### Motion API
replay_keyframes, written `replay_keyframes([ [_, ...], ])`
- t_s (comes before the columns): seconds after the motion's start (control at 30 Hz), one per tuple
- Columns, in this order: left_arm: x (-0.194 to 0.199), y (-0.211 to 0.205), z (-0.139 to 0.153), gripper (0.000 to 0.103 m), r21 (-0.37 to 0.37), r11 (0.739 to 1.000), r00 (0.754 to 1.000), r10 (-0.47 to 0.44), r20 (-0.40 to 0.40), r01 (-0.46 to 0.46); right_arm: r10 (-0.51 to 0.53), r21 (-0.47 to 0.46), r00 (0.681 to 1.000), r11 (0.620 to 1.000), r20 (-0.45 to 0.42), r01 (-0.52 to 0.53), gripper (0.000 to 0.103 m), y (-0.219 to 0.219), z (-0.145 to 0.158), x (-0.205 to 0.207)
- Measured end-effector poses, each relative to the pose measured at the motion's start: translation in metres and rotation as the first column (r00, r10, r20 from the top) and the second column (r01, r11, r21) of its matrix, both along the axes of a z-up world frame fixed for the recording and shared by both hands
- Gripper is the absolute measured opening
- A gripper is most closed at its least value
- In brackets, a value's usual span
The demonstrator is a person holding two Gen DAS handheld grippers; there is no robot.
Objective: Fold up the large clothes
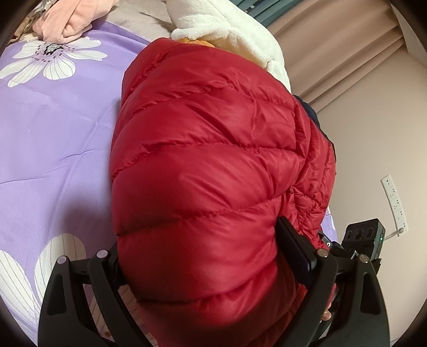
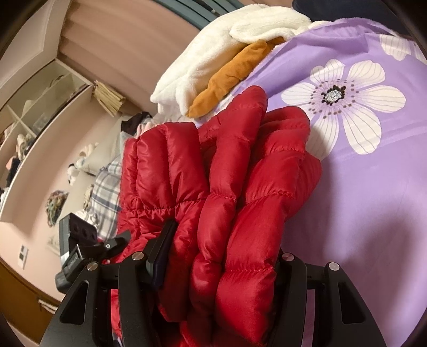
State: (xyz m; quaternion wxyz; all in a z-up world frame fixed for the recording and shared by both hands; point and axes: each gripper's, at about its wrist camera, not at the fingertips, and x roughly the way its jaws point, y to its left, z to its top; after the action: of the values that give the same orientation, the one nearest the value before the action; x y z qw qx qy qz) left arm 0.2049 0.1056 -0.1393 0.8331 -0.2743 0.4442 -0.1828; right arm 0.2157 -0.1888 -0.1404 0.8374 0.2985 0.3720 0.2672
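A red quilted puffer jacket (image 1: pixel 208 149) lies bunched on the purple flowered bedsheet (image 1: pixel 53 128). My left gripper (image 1: pixel 200 240) stands wide with the jacket's thick bulk filling the gap. Its right finger pad (image 1: pixel 293 251) presses into the fabric, while the left finger is hidden behind the jacket. In the right wrist view, several folded layers of the jacket (image 2: pixel 240 186) are squeezed between the fingers of my right gripper (image 2: pixel 226 240), whose left pad (image 2: pixel 162 253) bears on them. The other gripper's body (image 2: pixel 77 240) shows close by at the lower left.
A white fleece garment (image 2: pixel 213 58) and an orange one (image 2: pixel 229 77) lie beyond the jacket near the bed's edge. Pink clothing (image 1: pixel 66 21) sits at the far corner. A plaid cloth (image 2: pixel 106 186), shelves (image 2: pixel 40 112) and a power strip (image 1: pixel 395 202) are off the bed.
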Motion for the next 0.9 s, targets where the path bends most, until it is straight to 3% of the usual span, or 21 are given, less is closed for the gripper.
replay_keyframes([
  [0.9,0.021,0.003,-0.009,0.093,0.057,0.998,1.0,0.017,-0.002,-0.017,-0.015,-0.062,0.999,0.998,-0.042,0.013,0.057,0.003,-0.002,0.003],
])
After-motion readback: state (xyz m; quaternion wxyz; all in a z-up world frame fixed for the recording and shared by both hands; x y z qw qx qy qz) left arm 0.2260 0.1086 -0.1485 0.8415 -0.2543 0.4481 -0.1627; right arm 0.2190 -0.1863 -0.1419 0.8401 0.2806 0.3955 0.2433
